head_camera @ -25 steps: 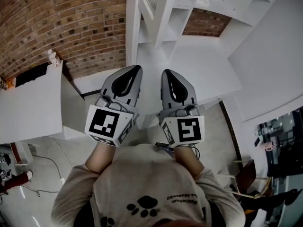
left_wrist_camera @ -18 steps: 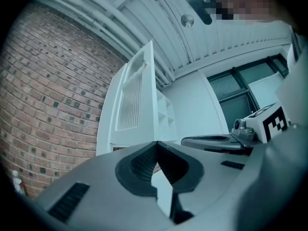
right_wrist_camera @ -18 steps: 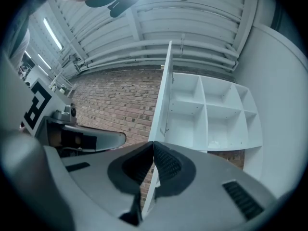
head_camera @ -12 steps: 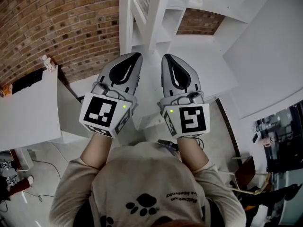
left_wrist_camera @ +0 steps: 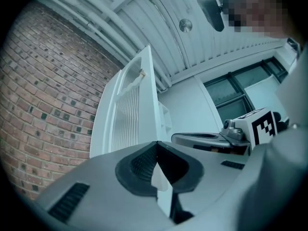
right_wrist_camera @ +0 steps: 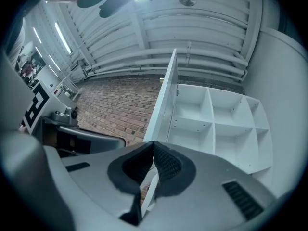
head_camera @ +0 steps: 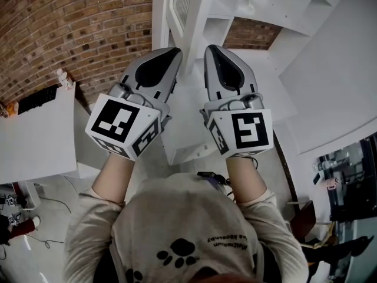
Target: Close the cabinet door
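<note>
The cabinet door [left_wrist_camera: 129,114] stands wide open, edge-on out of the white cabinet [right_wrist_camera: 219,121]. Its slatted face is turned toward the brick wall [head_camera: 88,28], and the shelves are exposed on its other side. Both grippers are held near the door's free edge and apart from it, tilted slightly upward. The left gripper [head_camera: 175,53] is on the slatted side of the door and the right gripper [head_camera: 211,49] on the shelf side. Each pair of jaws is brought together tip to tip with nothing pinched between them. This posture is judged deliberate: closed jaws give a blunt nose for pushing, and no grasp is needed. The push is probably best given by the left gripper, since the slatted face must be driven toward the shelves. No contact is made yet.
</note>
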Tool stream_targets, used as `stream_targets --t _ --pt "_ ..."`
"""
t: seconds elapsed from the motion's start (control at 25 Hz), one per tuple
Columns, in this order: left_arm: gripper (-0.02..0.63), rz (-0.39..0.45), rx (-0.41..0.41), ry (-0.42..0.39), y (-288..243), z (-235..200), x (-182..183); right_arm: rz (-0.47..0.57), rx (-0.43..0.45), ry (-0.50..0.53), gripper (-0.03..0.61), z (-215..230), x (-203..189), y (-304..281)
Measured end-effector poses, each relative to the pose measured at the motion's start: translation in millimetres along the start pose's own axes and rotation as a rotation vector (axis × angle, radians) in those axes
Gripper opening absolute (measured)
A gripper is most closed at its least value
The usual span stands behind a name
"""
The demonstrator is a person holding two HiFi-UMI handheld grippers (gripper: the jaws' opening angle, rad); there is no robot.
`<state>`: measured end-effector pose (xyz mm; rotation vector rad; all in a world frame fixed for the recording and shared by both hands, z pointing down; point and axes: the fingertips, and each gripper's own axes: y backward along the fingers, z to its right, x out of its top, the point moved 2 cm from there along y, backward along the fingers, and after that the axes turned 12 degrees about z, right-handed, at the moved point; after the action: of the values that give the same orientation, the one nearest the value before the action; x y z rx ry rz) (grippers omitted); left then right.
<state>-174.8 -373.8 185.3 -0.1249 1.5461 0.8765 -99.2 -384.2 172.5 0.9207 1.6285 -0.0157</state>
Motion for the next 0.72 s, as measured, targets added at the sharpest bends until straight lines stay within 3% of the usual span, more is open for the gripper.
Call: stream_targets --t 0.24,0.44,0.48,0.56,0.72 --pt "0.009 0.016 -0.025 -0.001 -14.2 -5.5 14.5 0.035 0.032 0.003 0.011 9.6 27.2 -20.1" --pt "0.009 0.034 -0.045 -0.019 -24.6 -7.5 28.3 0.044 0.068 -0.156 0.016 16.3 36.6 -33.6" --pt "0.009 0.035 -0.049 -0.025 -26.1 -7.9 30.5 0.039 0.078 -0.195 0.032 16.9 36.5 -35.7" --pt "0.009 0.036 -0.056 -0.029 -28.6 -9.3 34.2 0.033 0.092 -0.241 0.127 18.1 36.7 -39.5" --pt "0.009 0.026 -0.078 -0.022 -34.1 -11.3 37.5 0.027 0.093 -0.230 0.135 19.7 41.1 -47.2"
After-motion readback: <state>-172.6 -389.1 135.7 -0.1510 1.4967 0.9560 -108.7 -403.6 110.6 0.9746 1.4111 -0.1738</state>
